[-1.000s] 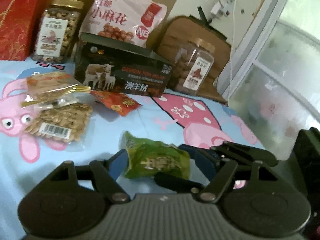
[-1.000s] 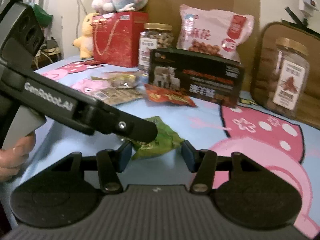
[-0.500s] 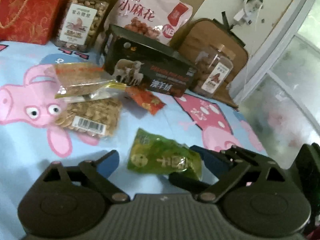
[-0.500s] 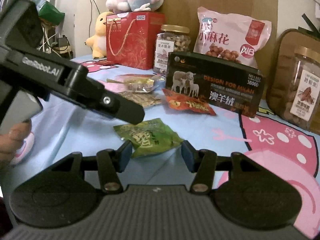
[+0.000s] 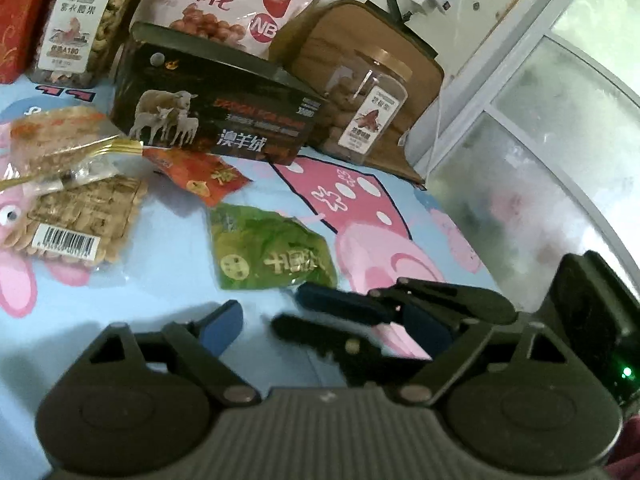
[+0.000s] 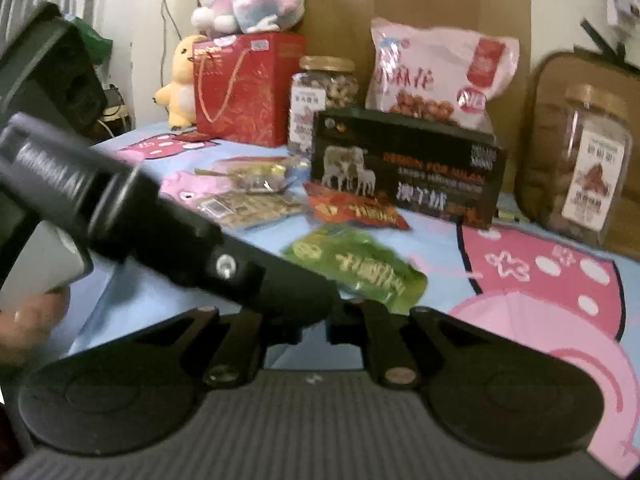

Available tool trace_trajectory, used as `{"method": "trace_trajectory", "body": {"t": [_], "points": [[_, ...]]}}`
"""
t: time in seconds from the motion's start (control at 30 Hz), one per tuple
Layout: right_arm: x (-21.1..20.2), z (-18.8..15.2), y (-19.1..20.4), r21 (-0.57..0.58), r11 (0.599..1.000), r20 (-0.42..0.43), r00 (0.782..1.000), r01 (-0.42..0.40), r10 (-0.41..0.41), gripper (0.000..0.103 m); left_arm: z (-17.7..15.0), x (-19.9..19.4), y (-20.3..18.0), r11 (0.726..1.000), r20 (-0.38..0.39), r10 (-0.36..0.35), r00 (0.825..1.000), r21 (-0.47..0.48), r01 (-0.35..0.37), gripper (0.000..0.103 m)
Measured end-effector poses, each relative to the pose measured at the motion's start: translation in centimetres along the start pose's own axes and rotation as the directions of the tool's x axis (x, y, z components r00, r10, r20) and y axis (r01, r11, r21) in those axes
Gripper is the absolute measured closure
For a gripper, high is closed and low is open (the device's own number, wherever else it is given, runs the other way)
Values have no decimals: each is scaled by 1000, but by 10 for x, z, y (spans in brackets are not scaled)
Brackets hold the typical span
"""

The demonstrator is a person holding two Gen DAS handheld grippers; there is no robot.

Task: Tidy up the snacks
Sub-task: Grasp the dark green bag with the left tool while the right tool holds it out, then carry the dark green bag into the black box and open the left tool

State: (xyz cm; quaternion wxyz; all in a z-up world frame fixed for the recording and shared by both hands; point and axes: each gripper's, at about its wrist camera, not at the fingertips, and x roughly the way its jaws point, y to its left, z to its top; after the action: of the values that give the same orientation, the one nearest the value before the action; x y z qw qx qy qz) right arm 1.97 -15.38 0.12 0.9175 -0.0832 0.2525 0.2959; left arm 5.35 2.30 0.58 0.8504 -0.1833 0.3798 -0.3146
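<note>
Since a second ago your right gripper [image 5: 316, 312] has narrowed and is closing beside the green snack packet [image 5: 270, 254], which no longer sits between your left gripper's [image 5: 320, 326] blue pads but lies just beyond them, at the centre of the left wrist frame. Your left jaws stand wide and are closing a little, with only blue sheet [image 5: 168, 264] and the right gripper's fingers between them. Whether the right fingers pinch the packet's near corner you cannot tell — the right wrist view is blocked and blurred. Behind it lie an orange packet [image 5: 200, 176] and a dark box [image 5: 216, 104].
</note>
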Motion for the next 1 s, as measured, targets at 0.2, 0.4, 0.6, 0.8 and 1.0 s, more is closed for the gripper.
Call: {"method": "trace_trajectory", "body": {"t": [0.2, 0.4, 0.6, 0.8, 1.0], "points": [[-18, -4, -17, 41, 999, 6, 1000, 0, -1, 63, 17, -8, 29, 991, 12, -12, 1000, -134, 13, 10], [-17, -2, -68, 316, 949, 0, 1000, -15, 16, 63, 41, 16, 45, 980, -16, -49, 999, -192, 45, 13], [15, 9, -76, 423, 902, -16, 994, -90, 106, 71, 40, 27, 32, 994, 2, -18, 1000, -111, 18, 20], [15, 9, -71, 399, 911, 18, 994, -104, 105, 75, 34, 24, 27, 991, 14, -63, 998, -121, 64, 20], [3, 12, -68, 370, 922, 68, 993, -114, 96, 81, 38, 20, 21, 988, 25, -88, 996, -128, 91, 21]]}}
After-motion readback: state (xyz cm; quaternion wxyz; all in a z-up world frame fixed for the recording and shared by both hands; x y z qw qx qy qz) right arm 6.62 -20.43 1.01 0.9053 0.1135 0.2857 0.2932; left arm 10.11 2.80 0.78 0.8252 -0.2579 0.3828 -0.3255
